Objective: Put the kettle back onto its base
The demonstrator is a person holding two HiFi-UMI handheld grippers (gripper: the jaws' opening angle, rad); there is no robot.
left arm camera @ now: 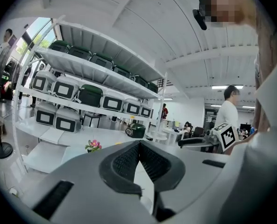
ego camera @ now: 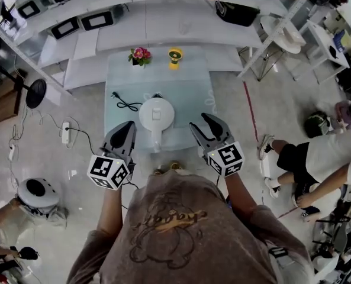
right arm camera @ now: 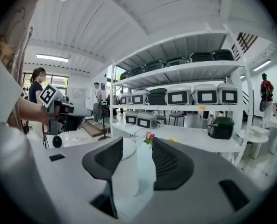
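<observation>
A pale glass-topped desk [ego camera: 121, 70] stood before long white shelves [ego camera: 163, 22] loaded with boxed appliances. The white kettle [ego camera: 157, 116] sat upright near the middle of the desk, its handle pointing toward the person; whether a base lay beneath it could not be told. A black cord [ego camera: 125, 104] curled on the glass just to its left. At the far edge stood a small pot of pink flowers [ego camera: 140, 55] and, beside it, a yellow object [ego camera: 175, 57].

The right gripper [right arm camera: 137, 146] hung near the kettle with its fingers [right arm camera: 168, 164] spread wide, the kettle showing in the gap, untouched. The left gripper [left arm camera: 139, 146] was held on the other side, its fingers [left arm camera: 126, 162] pressed together at the tips with nothing between them. Another person's legs [ego camera: 305, 158] showed on the floor at the right.
</observation>
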